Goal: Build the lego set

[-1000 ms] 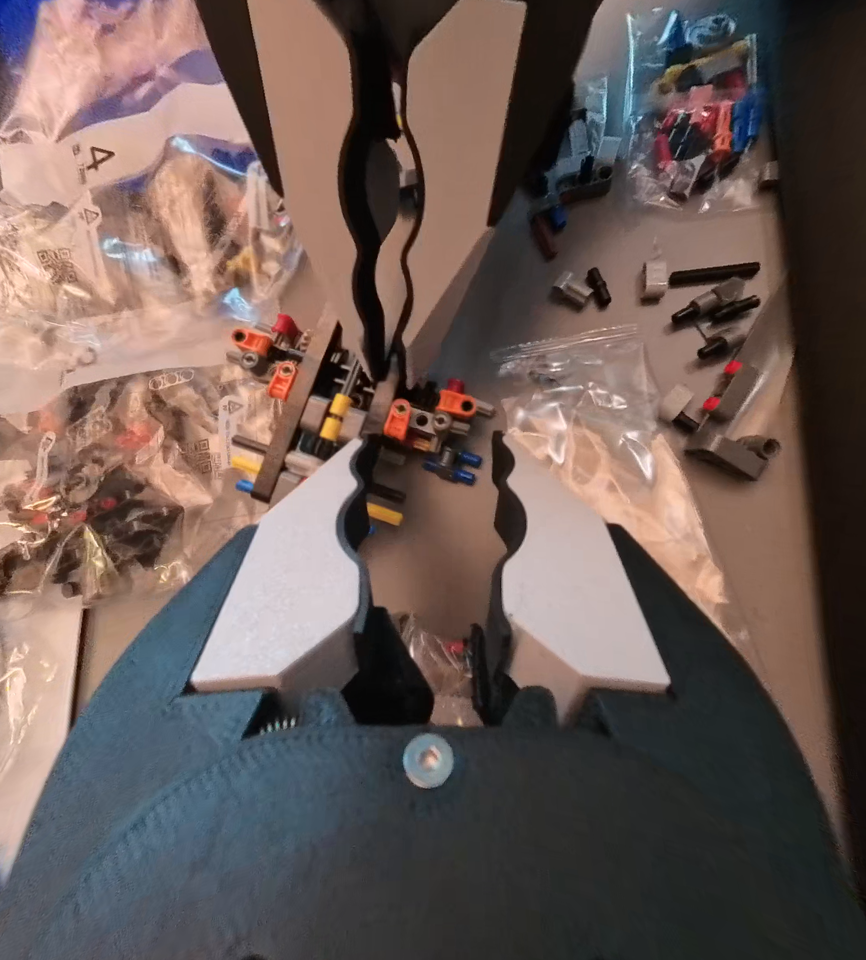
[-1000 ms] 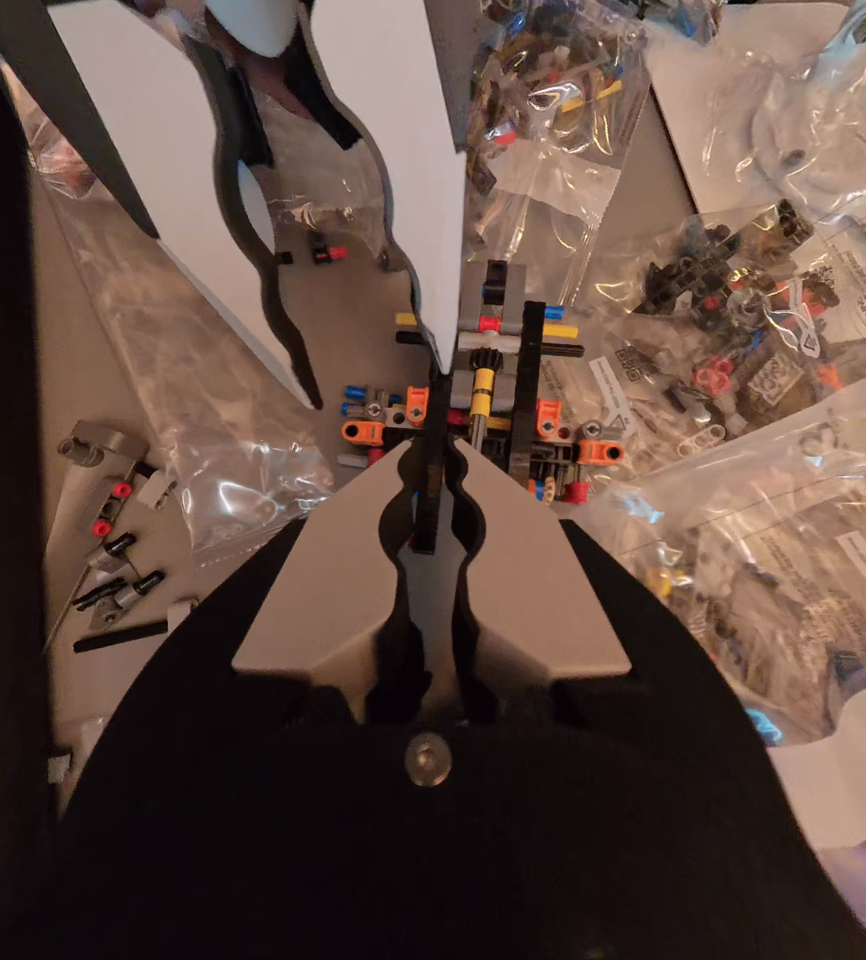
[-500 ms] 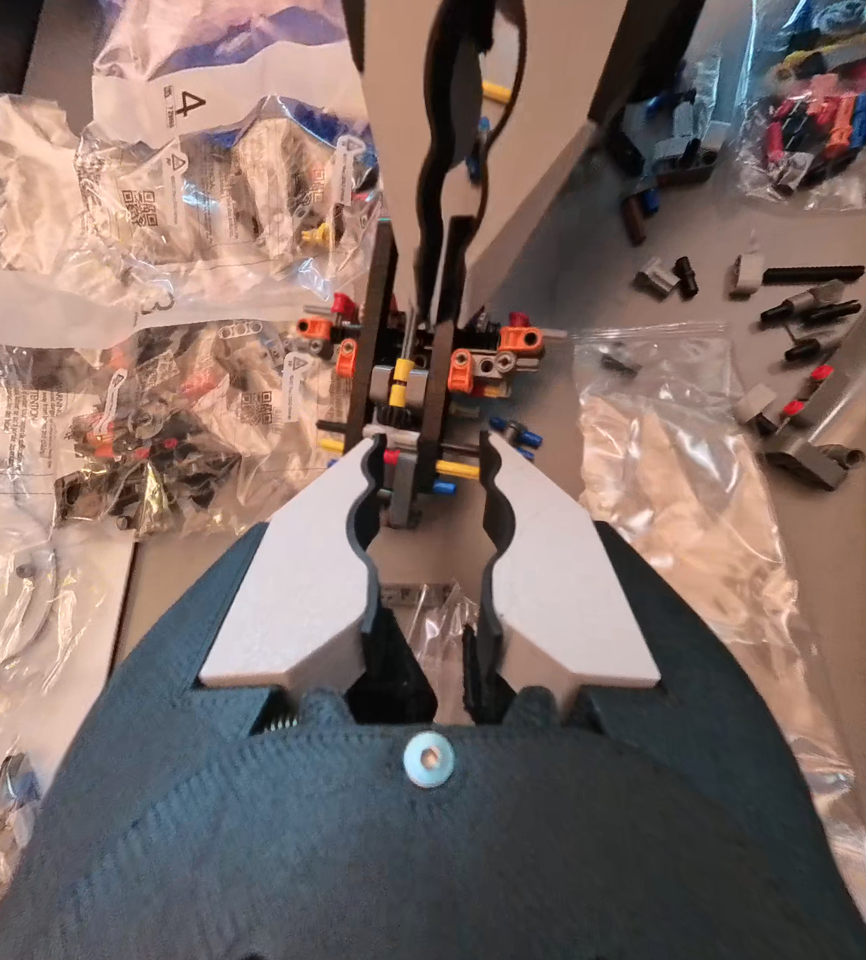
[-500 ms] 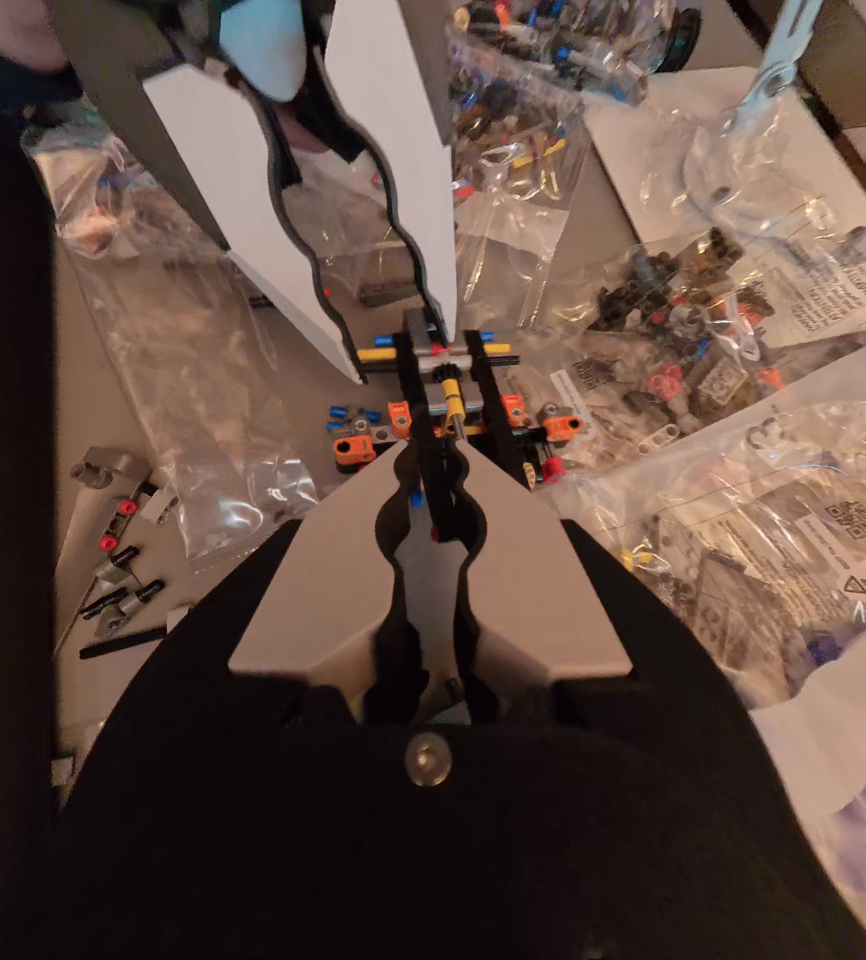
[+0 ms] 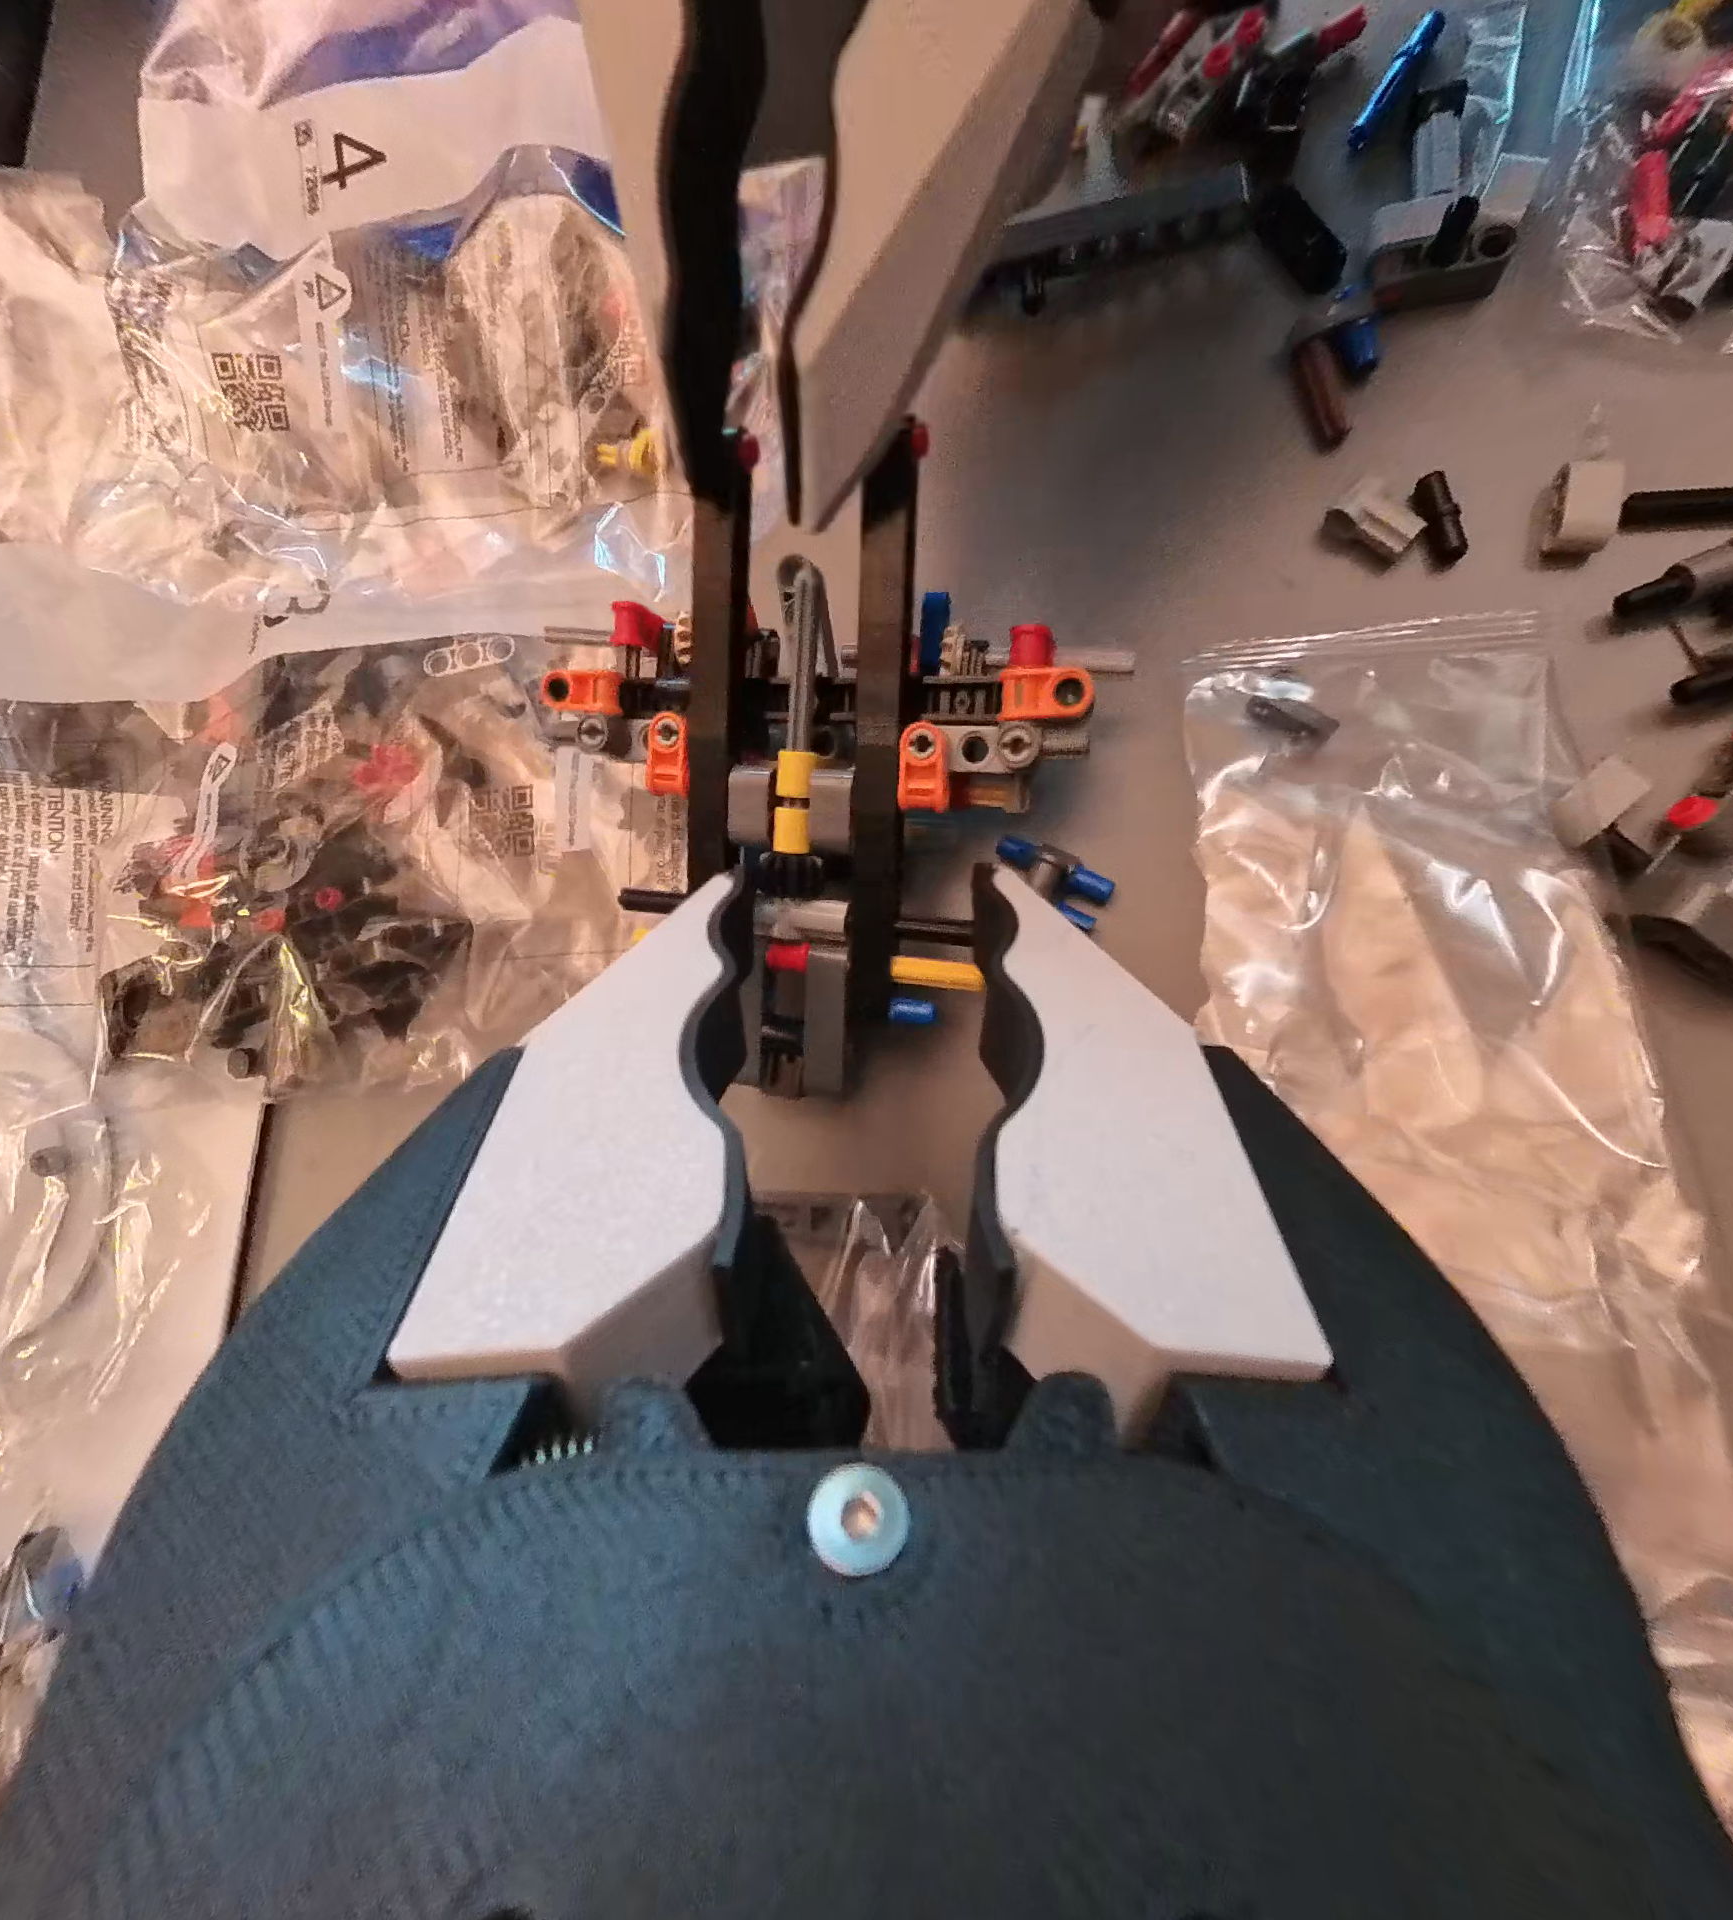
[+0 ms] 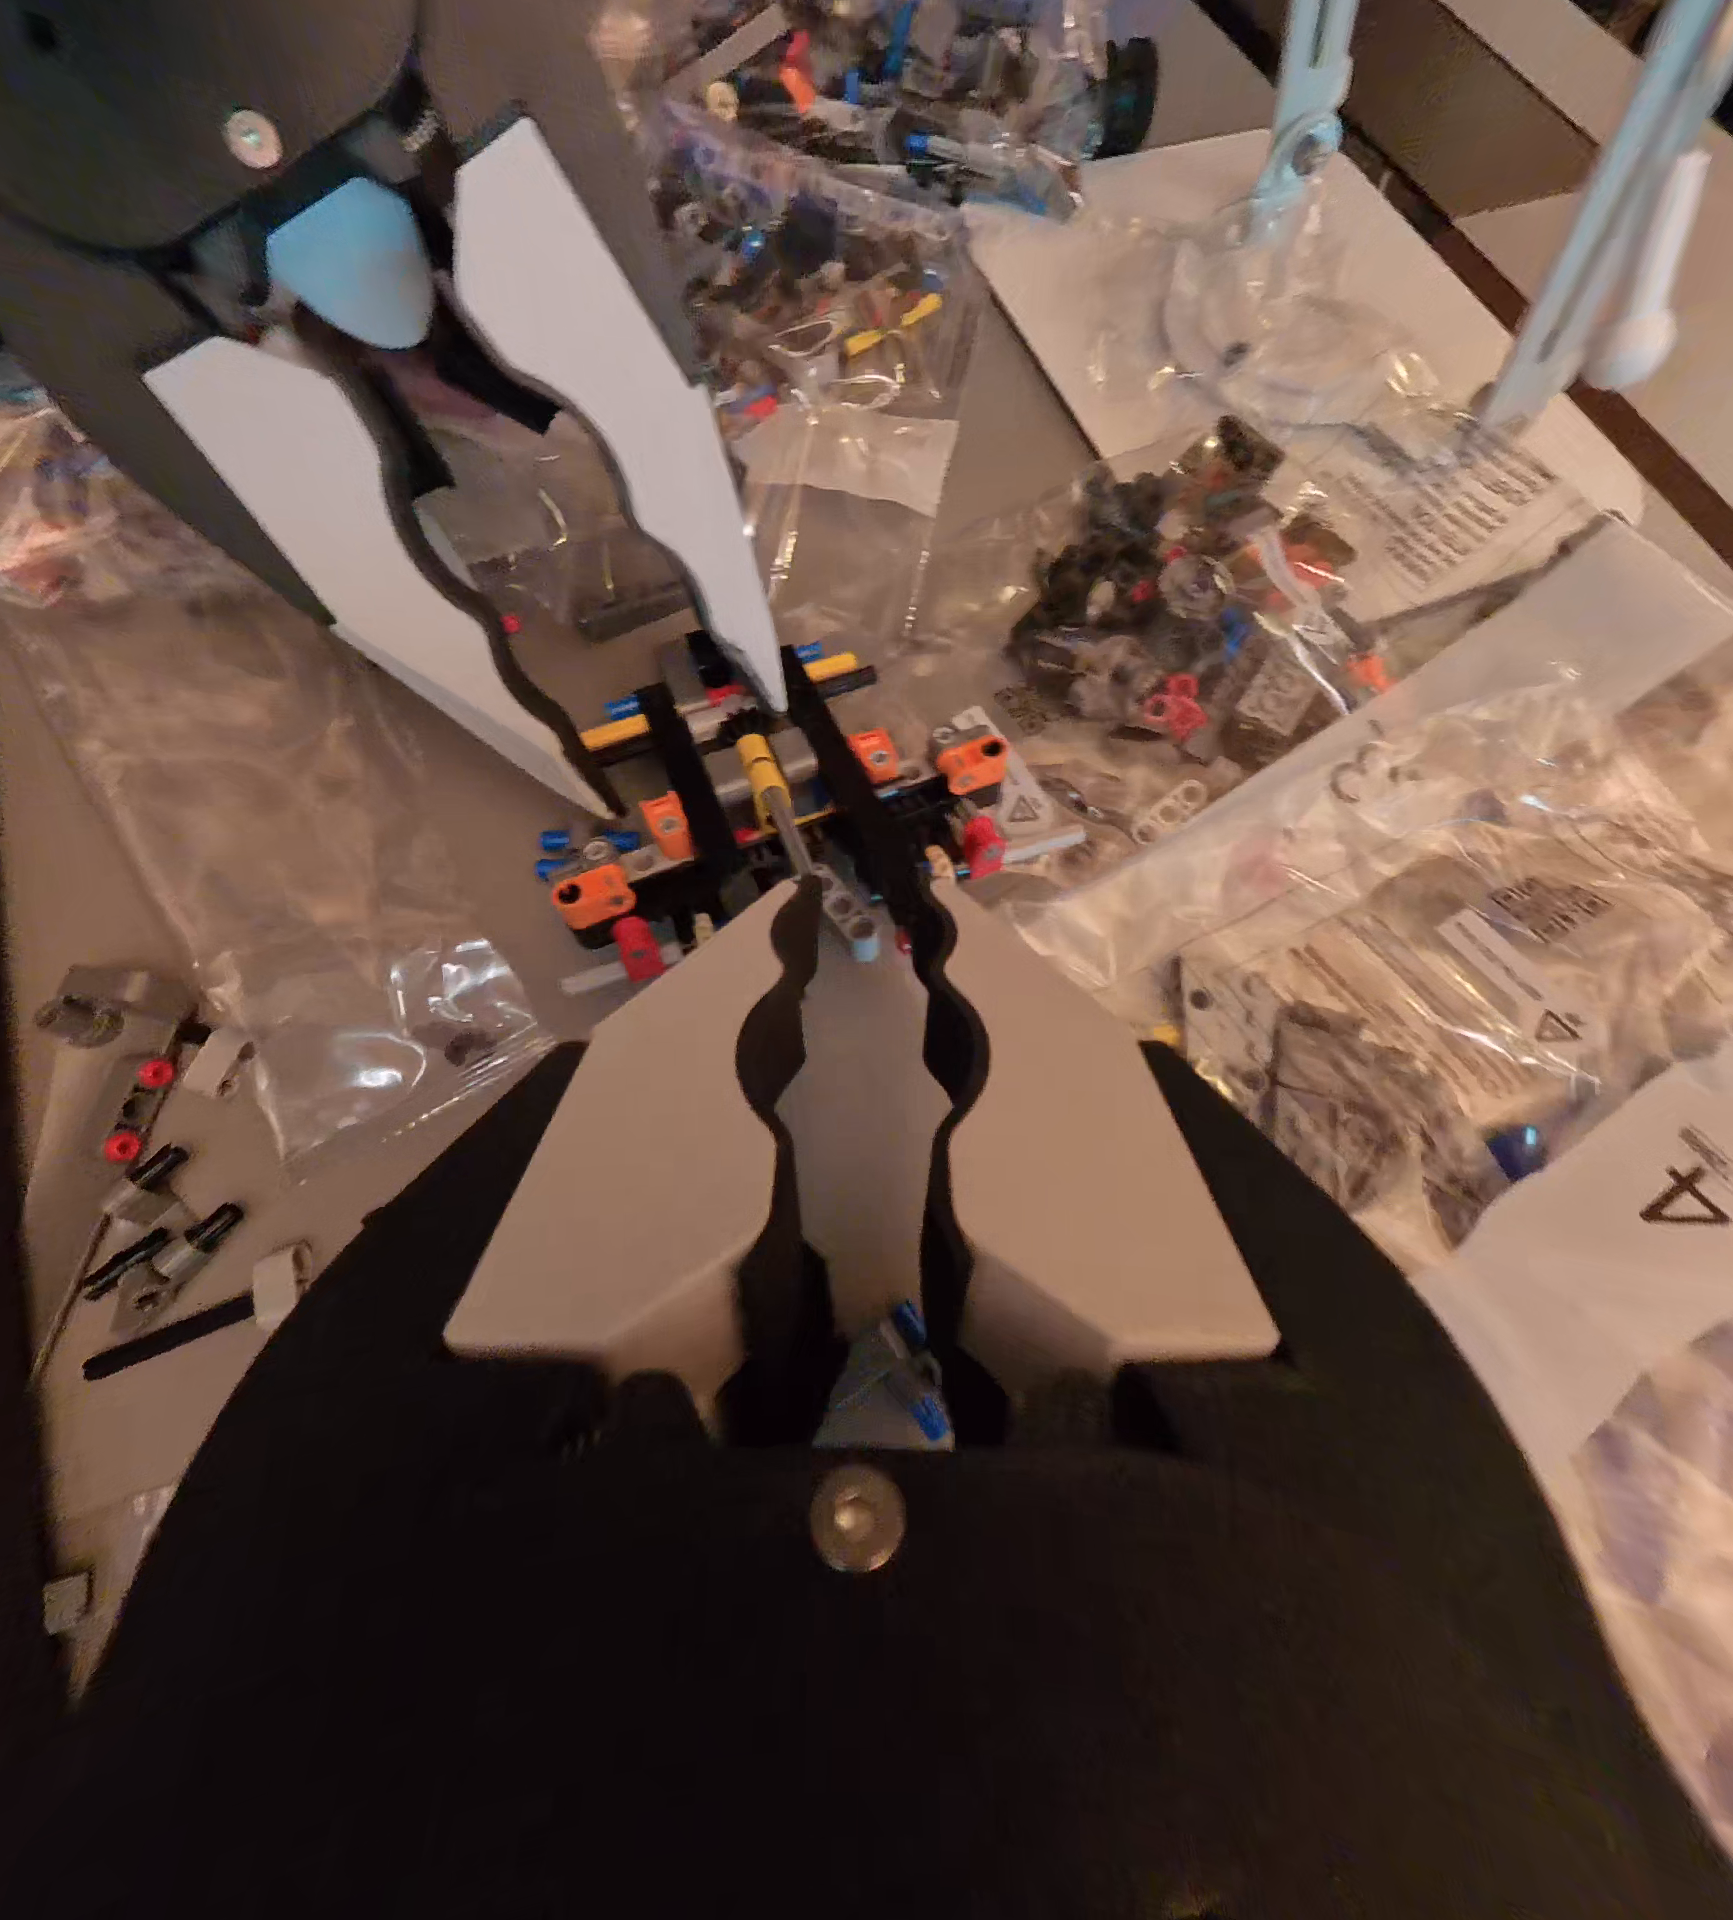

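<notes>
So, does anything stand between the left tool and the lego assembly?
Nothing visible does. The left tool is open, its tips flanking the near end of the lego assembly. The right tool is at the far end; plastic bags lie aside.

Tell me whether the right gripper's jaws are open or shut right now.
Open. In the right wrist view the right gripper shows a clear gap between its jaws, which straddle the near end of the lego assembly without clamping it.
</notes>
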Tool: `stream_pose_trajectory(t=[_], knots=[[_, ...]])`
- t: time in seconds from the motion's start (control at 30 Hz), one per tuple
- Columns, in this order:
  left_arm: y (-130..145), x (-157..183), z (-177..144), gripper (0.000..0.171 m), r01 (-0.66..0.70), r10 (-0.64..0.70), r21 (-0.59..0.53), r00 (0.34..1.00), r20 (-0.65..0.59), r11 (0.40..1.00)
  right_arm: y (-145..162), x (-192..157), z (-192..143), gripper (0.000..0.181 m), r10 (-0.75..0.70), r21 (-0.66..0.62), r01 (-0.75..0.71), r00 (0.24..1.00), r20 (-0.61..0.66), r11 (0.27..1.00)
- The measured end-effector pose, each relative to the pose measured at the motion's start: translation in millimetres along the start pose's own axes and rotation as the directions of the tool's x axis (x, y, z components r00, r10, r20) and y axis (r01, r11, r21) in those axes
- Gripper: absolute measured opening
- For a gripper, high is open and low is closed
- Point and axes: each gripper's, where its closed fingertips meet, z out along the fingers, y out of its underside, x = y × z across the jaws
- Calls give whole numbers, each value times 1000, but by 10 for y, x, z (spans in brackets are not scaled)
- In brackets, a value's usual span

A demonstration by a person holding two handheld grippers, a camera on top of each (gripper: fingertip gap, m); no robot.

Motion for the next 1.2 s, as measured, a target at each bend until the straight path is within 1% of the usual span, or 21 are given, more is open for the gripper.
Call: stream_pose_trajectory(t=[0.17,0.3,0.4,0.47,0.53,0.63,0.73,0.8,0.93,1.0,1.1,1.2], knots=[[-30,-54,-71,41,25,-26,34,1000,7,999,14,71,-18,15,43,15,-43,999,-5,999],[-39,-188,-135,39,94,-97,77,995,35,993,27,157,-36,14,65,20,-64,997,-40,998],[-26,-235,-148,39,121,-125,87,991,38,989,4,160,-34,19,86,45,-85,996,-23,995],[-5,-220,-129,40,132,-135,76,991,25,988,27,145,15,23,72,30,-71,997,-18,997],[25,-189,-93,41,150,-150,60,989,0,987,67,123,85,20,46,0,-46,999,-19,999],[-8,-172,-87,41,166,-164,83,986,-23,983,96,78,147,12,18,-29,-18,1000,-1,999],[-18,-183,-86,42,163,-162,89,987,-18,983,39,34,131,8,-45,-14,45,999,-8,999],[-89,-181,-120,41,172,-169,132,985,-32,976,9,26,117,8,-105,-17,105,994,-38,994],[-175,-286,-213,41,173,-179,194,984,12,965,-73,-7,56,8,-221,-26,220,970,-100,975],[-225,-288,-235,44,189,-196,212,981,9,959,-123,-13,33,8,-261,-34,259,955,-141,965],[-285,-272,-213,46,164,-175,209,984,36,964,-195,-50,11,8,-311,-30,310,935,-172,950],[-311,-307,-141,42,130,-151,185,983,103,974,-245,-80,2,8,-334,-26,335,923,-191,942]])
